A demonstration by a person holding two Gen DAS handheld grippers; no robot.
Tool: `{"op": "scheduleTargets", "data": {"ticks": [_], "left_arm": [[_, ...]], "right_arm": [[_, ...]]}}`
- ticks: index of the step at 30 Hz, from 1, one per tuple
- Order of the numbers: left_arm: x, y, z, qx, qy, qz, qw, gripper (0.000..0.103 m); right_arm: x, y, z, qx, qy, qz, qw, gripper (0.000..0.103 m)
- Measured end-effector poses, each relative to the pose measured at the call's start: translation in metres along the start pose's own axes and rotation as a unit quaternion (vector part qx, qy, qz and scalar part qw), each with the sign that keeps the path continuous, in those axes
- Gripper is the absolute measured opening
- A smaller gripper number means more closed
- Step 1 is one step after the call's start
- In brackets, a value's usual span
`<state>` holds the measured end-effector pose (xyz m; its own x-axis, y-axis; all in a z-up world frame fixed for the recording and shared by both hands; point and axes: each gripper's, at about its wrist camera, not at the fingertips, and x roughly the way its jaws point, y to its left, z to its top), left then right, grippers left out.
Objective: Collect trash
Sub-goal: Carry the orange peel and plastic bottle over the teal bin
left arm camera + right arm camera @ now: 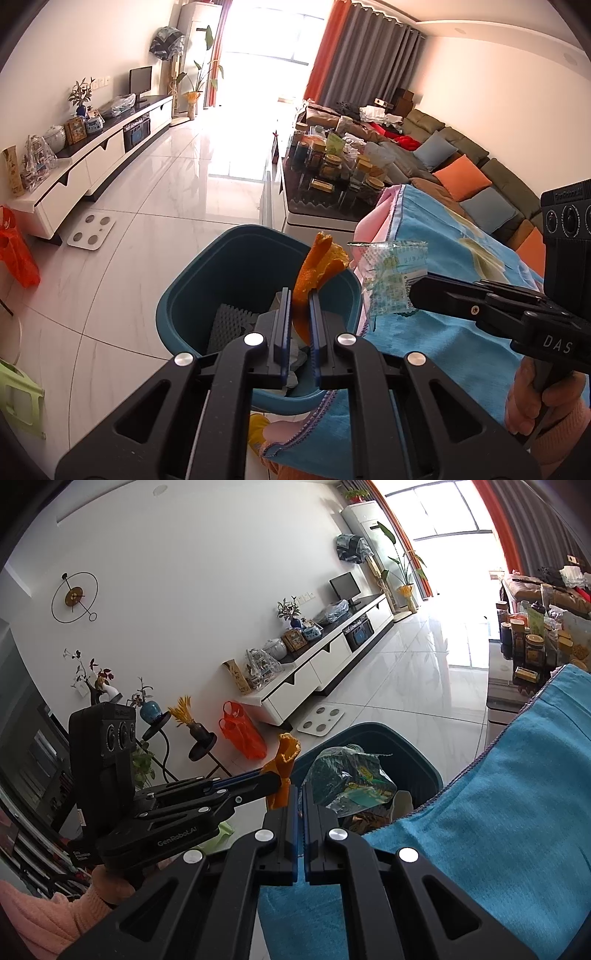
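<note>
Looking along your left gripper point(299, 295), you had its fingers clamped on an orange peel point(319, 269) above the teal bin point(177, 306), beside the blue cloth point(443, 332). Right view: your right gripper point(300, 794) pinched a clear wrapper point(347, 775) over that bin.

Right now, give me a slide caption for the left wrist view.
Left gripper holds orange peel above the teal bin; right gripper brings a clear wrapper.
</note>
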<state>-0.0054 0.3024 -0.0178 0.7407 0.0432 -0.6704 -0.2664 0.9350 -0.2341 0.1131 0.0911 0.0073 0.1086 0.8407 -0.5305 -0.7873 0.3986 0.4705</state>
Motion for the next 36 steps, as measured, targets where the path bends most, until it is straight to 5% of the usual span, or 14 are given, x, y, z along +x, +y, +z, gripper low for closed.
{"op": "scheduleTargets", "data": {"ticks": [36], "left_arm": [[0.026, 0.009, -0.005, -0.014, 0.016, 0.012, 0.9997, 0.009]], "right_arm": [[0.026, 0.001, 0.005, 0.002, 0.030, -0.010, 1.000, 0.001]]}}
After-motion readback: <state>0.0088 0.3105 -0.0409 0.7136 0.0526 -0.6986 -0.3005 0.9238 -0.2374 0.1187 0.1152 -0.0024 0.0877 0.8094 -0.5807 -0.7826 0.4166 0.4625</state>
